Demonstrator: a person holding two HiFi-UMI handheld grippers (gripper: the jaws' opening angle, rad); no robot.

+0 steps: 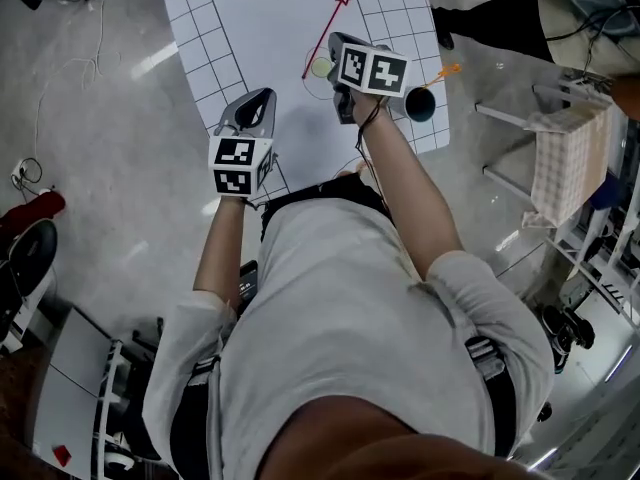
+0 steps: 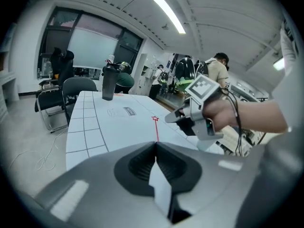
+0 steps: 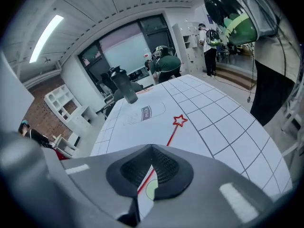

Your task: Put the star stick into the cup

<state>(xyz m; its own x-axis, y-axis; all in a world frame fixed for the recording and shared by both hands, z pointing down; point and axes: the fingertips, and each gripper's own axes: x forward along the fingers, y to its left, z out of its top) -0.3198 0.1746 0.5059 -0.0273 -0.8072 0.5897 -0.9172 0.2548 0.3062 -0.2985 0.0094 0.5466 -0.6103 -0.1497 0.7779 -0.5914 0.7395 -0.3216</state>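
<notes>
Star stick (image 1: pixel 325 36) lies flat on the table (image 1: pixel 250 28), a thin red rod with an outlined star at its far end. It slants across the plain white middle of the gridded top. Its near end runs just beside a pale green disc (image 1: pixel 320 67) that sits inside a drawn circle; from the right gripper view the rod passes close along the disc's left edge, but I cannot tell if they touch.

To the right, near the table edge and well apart from the stick, stands what looks like a dark cup (image 1: pixel 420 104). An orange stick (image 1: pixel 447 70) leans out of it; the head view is too small to be sure of more.

The right gripper (image 1: pixel 335 41) hangs over the near end of the star stick and points down at the table. Its own view shows the jaw tips meeting, with nothing pinched between them. The stick and disc show only through the gap behind the tips, lying on the table below.

The left gripper (image 1: pixel 262 96) is over the near left part of the table, beside the right one and apart from the stick. Its jaws are together and empty.

At the far end of the table stands a dark bottle (image 3: pixel 124 87), upright, beyond a drawn milk bottle outline (image 3: pixel 145 113).
</notes>
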